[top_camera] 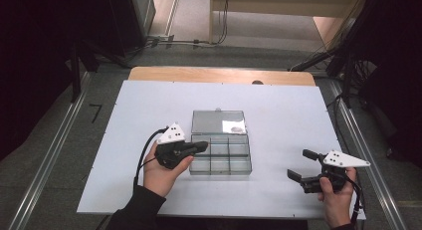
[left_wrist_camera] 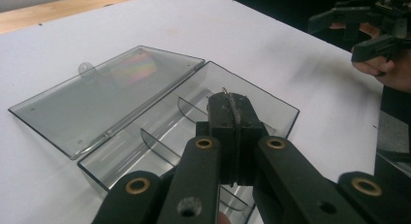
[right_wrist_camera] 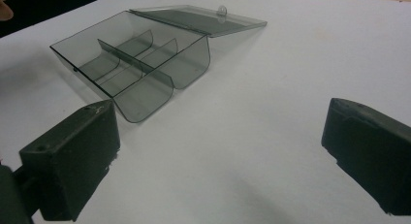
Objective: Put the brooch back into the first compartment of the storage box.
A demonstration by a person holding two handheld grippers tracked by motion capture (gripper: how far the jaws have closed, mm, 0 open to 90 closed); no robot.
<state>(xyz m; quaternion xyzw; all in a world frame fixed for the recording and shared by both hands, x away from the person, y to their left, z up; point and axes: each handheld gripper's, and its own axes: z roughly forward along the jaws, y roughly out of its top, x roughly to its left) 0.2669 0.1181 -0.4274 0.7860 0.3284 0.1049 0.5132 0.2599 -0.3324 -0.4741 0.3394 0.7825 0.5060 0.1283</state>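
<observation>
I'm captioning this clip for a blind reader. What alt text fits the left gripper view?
The left gripper, jaws shut, hangs over an open smoky clear plastic box with dividers, its lid lying flat on the white table. The right gripper is at the far upper right.

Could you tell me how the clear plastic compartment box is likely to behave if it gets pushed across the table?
The compartment box looks thin-walled and empty, so it is probably light and would slide easily on the smooth white table. Its open lid lies flat behind on a hinge, so it may flap or drag.
</observation>
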